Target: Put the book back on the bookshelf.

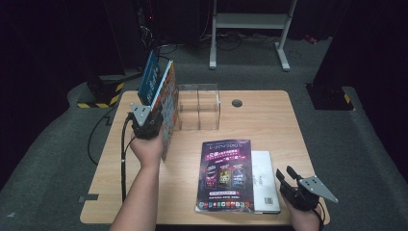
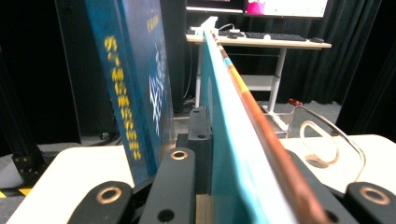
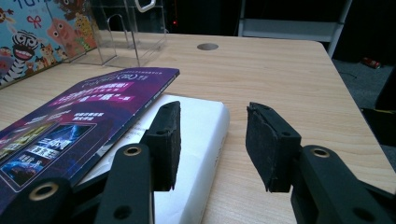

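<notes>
Near the far left corner of the wooden surface (image 1: 269,120), the left gripper (image 1: 146,126) is clamped tight on a thin picture book with a colourful cartoon cover (image 1: 169,103), holding it upright on its edge just beside the clear acrylic divided stand (image 1: 198,107). A blue hardcover book (image 1: 150,74) stands against it. By the near right corner the right gripper (image 1: 287,177) hovers, partly open and holding nothing, beside a purple glossy magazine (image 1: 226,175) lying on a white book (image 1: 264,180).
</notes>
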Tool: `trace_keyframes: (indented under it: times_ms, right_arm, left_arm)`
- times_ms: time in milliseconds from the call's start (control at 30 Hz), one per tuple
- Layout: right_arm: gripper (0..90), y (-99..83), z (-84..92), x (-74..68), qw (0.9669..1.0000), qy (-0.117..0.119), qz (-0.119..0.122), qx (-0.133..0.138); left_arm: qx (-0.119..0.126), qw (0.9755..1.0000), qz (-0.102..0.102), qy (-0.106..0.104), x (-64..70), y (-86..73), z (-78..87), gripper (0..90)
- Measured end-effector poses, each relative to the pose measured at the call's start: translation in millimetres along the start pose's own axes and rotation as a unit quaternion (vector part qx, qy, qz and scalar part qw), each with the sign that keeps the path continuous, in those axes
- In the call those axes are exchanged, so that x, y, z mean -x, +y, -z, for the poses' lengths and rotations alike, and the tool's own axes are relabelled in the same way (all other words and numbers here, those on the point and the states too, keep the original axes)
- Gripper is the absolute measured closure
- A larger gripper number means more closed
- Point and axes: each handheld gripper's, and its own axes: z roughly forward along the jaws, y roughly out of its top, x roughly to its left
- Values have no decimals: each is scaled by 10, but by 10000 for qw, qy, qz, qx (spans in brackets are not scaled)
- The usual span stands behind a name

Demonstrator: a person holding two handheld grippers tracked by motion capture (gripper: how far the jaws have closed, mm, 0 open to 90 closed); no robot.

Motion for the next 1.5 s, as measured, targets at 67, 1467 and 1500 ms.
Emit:
trace_keyframes:
  times_ms: [67, 1467, 1500]
  right_arm:
    - [551, -5, -4, -9, 10000, -5, 21, -17]
    - [543, -28, -24, -45, 9999, 22, 95, -87]
    - [542, -28, -24, -44, 9999, 24, 92, -87]
  left_arm:
    - [-16, 10000, -18, -19, -3, -4, 12, 790]
    - [-251, 9993, -276, -77, -84, 20, 99, 806]
    - [-273, 9992, -295, -70, -70, 30, 91, 806]
